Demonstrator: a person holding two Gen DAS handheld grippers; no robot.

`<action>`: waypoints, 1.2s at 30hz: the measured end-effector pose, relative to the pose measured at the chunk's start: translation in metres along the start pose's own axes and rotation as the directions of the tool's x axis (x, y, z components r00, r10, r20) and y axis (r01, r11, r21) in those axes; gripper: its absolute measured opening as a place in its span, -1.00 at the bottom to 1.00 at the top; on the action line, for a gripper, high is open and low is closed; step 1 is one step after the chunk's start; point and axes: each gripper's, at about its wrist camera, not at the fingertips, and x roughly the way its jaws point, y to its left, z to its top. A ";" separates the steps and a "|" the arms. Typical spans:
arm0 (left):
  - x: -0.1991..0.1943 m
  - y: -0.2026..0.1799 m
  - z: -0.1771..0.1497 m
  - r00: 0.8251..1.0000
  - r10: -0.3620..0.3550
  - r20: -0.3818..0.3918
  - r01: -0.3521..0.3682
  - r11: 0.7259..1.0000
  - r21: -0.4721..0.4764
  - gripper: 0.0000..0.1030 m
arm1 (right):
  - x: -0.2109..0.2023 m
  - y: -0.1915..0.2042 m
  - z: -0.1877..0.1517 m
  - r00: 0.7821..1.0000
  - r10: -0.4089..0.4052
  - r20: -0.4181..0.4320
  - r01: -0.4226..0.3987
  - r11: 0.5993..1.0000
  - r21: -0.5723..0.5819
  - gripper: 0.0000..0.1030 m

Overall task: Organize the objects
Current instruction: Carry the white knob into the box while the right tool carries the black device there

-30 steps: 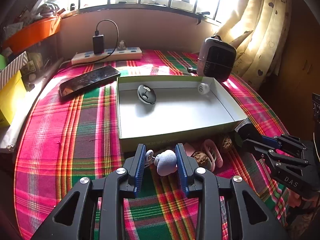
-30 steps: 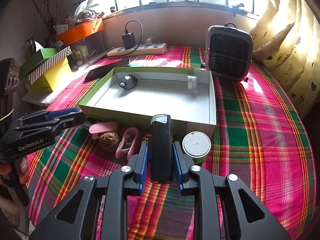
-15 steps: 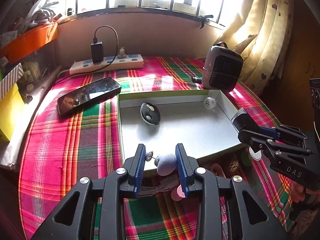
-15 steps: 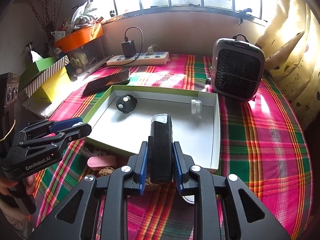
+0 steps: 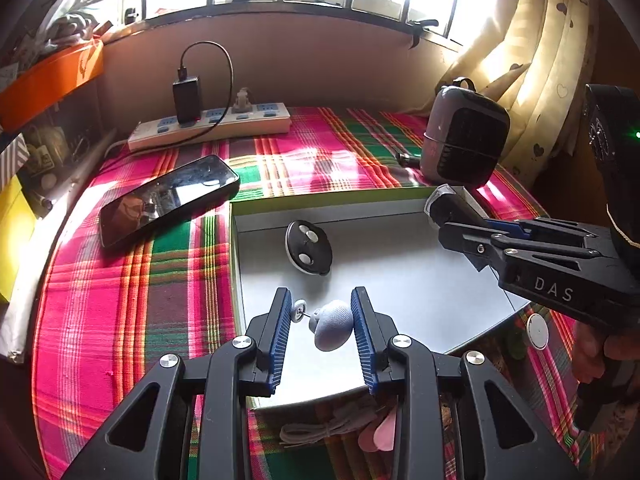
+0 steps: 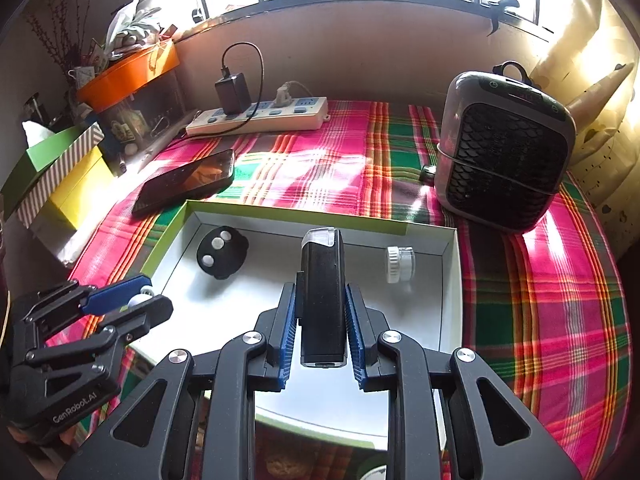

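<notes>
1. Your left gripper hangs over the near left part of the shallow white box, fingers clamped on a small lavender knob-like piece.
2. Your right gripper has its fingers clamped on a black rectangular device, above the box interior.
3. A round black disc and a white cap lie inside the box.

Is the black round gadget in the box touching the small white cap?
Apart. The right wrist view shows the black round gadget and white cap separated by bare box floor.
</notes>
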 end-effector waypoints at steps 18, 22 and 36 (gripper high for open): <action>0.033 0.003 0.006 0.998 0.036 -0.046 -0.035 0.999 0.014 -0.44 | 0.038 -0.006 0.009 0.998 -0.026 -0.065 0.027 0.999 0.019 -0.52; 0.036 0.003 0.007 0.998 0.045 -0.047 -0.045 0.999 0.020 -0.44 | 0.042 -0.006 0.010 0.997 -0.039 -0.072 0.040 0.999 0.016 -0.52; 0.040 0.001 0.006 0.998 0.047 -0.051 -0.045 0.999 0.030 -0.44 | 0.047 -0.007 0.010 0.996 -0.051 -0.079 0.053 0.998 0.017 -0.52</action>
